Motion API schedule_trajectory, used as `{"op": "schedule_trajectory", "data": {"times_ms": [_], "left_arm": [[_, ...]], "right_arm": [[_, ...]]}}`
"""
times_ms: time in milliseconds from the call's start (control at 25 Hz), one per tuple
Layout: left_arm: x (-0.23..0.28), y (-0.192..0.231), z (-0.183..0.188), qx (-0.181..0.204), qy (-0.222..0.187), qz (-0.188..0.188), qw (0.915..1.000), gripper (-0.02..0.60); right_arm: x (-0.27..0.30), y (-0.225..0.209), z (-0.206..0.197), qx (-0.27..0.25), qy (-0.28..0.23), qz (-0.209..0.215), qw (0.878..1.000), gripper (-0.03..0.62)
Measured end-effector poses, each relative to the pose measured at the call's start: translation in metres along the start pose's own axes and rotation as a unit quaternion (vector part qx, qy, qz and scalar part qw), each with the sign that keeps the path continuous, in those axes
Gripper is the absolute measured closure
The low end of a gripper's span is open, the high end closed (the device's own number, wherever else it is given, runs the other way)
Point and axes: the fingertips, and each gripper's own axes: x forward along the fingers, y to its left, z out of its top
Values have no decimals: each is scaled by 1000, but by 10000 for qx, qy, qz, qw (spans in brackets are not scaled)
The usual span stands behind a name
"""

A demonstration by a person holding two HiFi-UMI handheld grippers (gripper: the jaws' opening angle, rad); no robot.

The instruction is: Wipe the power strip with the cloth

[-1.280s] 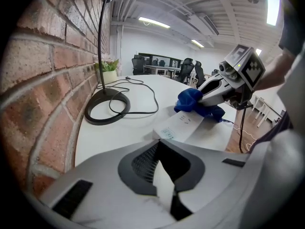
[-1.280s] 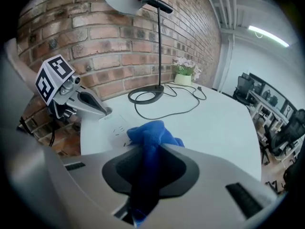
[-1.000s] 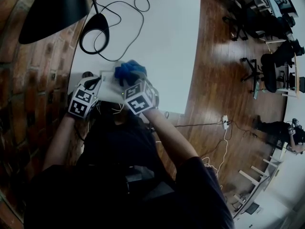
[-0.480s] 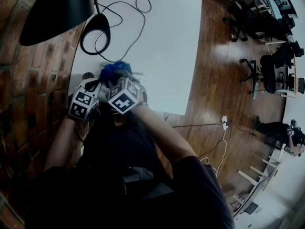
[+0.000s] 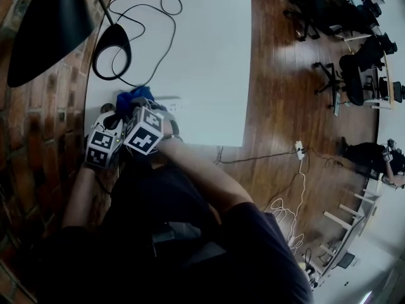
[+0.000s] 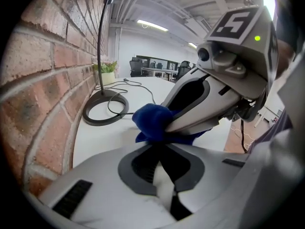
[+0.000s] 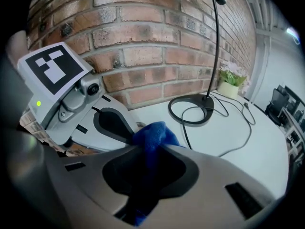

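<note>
Leftward since a second ago, the right claw (image 5: 139,108) now crowds the left claw (image 5: 118,120). It holds a crumpled blue cloth (image 5: 136,95) at the left end of the white plastic power strip (image 5: 171,104) on the white worktop (image 5: 209,56).

Left gripper view: the claw is together, with a white sliver between its pads.

Right gripper view: the claw is clamped on the bunched cloth.

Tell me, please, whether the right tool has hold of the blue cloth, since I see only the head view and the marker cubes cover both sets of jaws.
Observer: Yes. In the right gripper view the right tool is shut on the blue cloth, which bunches out past its tips.
Operator: Thank you. How do the left tool's jaws stand?
Observer: In the left gripper view the left tool has its jaws almost together, with a narrow white thing between them that I cannot identify.
</note>
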Motion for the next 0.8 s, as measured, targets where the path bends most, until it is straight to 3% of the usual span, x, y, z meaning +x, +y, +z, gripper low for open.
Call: {"op": "schedule_trajectory", "data": {"times_ms": [120, 200, 320, 400, 600, 800], "left_arm": [[0, -1, 0, 95, 23, -35, 9999, 573], [-2, -2, 0, 380, 80, -6, 9992, 575], [-9, 4, -3, 818, 274, 398, 9955, 575], [-9, 9, -8, 670, 349, 544, 9957, 577], [-3, 11, -16, 503, 263, 453, 9974, 574], [-6, 12, -17, 207, 145, 477, 9985, 572]], "right_arm": [[2, -1, 0, 99, 52, 126, 9999, 548], [1, 0, 1, 214, 58, 247, 9994, 548], [0, 1, 0, 100, 109, 222, 9996, 545], [-2, -1, -1, 0, 121, 155, 9998, 543], [-7, -2, 1, -74, 2, 81, 9999, 543], [3, 17, 7, -629, -25, -161, 9979, 543]]}}
